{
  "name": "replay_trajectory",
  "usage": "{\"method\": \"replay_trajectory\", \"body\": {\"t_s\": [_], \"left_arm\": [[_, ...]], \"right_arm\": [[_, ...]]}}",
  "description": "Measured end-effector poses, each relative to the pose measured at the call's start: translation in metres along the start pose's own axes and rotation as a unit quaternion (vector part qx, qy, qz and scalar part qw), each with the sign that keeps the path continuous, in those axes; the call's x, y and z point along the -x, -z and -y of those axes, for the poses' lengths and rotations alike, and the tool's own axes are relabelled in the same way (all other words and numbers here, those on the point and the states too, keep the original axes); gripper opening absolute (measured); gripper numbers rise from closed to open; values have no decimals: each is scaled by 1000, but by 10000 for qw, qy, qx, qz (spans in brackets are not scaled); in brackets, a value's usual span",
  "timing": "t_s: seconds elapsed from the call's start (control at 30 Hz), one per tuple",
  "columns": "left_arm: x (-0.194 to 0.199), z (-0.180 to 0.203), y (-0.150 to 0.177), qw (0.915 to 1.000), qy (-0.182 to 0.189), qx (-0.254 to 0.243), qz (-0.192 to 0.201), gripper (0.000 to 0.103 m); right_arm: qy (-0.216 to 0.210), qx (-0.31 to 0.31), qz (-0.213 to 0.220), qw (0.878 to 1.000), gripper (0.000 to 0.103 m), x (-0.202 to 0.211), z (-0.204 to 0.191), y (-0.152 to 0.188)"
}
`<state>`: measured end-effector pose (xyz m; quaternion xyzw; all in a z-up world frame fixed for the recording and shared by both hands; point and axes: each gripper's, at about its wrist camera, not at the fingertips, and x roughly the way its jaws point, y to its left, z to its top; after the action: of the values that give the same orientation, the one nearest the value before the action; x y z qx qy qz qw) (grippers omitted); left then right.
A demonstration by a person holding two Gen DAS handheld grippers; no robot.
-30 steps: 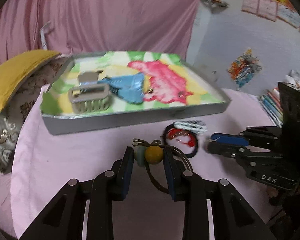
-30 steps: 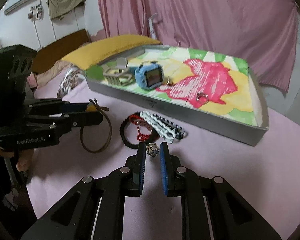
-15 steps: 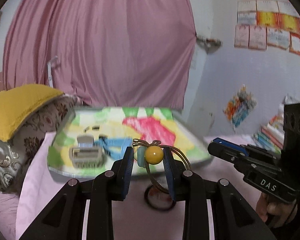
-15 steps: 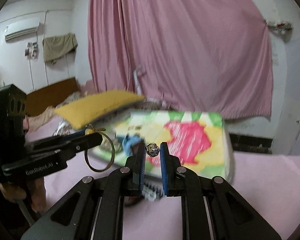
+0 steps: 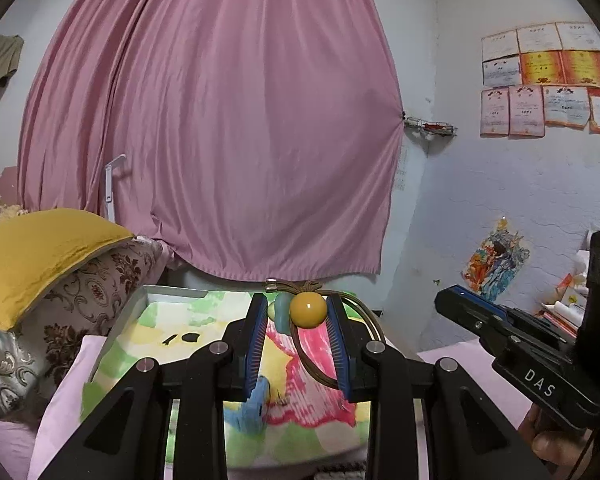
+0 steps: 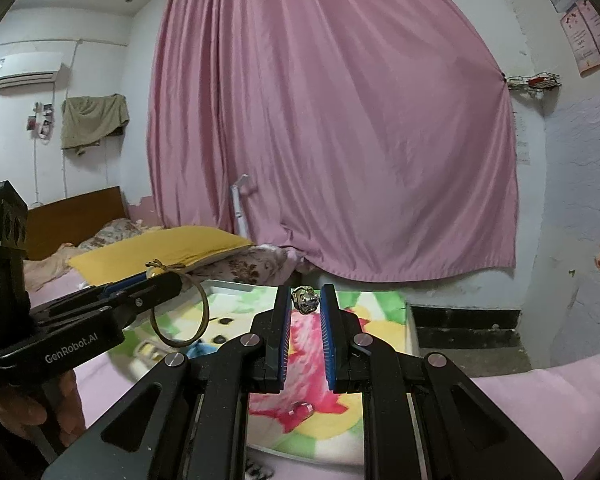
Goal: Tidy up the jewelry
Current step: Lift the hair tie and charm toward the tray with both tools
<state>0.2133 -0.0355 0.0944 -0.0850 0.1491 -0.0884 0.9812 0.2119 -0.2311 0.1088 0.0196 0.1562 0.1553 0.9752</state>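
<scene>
My left gripper (image 5: 298,312) is shut on a brown hair tie with a yellow bead (image 5: 309,309) and a pale green bead, held in the air above the tray (image 5: 128,312). The tie's loop hangs below the fingers; it also shows in the right wrist view (image 6: 180,312). My right gripper (image 6: 305,304) is shut on a small silver ring (image 6: 305,300), also raised above the tray (image 6: 410,328). The tray has a colourful green, yellow and pink liner. A blue watch (image 5: 256,400) and another small ring (image 6: 300,410) lie in it.
A yellow pillow (image 5: 32,252) on a patterned cushion lies left of the tray. A pink curtain (image 5: 220,120) hangs behind. The pink bed cover (image 6: 540,400) surrounds the tray. Books and papers (image 5: 560,312) are stacked at the right wall.
Both grippers have lifted off the pink cover and moved forward over the tray, each still holding its piece. The black and white bracelets on the cover have dropped out of sight.
</scene>
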Motion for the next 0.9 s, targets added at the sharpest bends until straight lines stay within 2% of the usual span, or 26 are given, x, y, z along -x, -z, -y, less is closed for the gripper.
{"method": "replay_trajectory", "body": {"t_s": [0.13, 0.23, 0.47, 0.67, 0.9], "left_arm": [[-26, 0, 1, 9995, -24, -31, -323, 28], [-43, 2, 6, 9980, -70, -75, -628, 28], [-77, 7, 22, 9880, -21, -315, -1510, 28], [-92, 12, 31, 9810, -139, -559, -1854, 28], [-103, 16, 37, 9714, -357, -754, -2221, 28]], "right_arm": [[76, -37, -274, 9996, 13, -21, 5, 1], [87, -99, -637, 9979, 13, -37, 12, 7], [-2, -220, -1546, 9877, 13, -72, 32, 31], [-38, -237, -2079, 9779, 13, -89, 38, 51], [-62, -174, -2477, 9687, 13, -101, 35, 61]]}}
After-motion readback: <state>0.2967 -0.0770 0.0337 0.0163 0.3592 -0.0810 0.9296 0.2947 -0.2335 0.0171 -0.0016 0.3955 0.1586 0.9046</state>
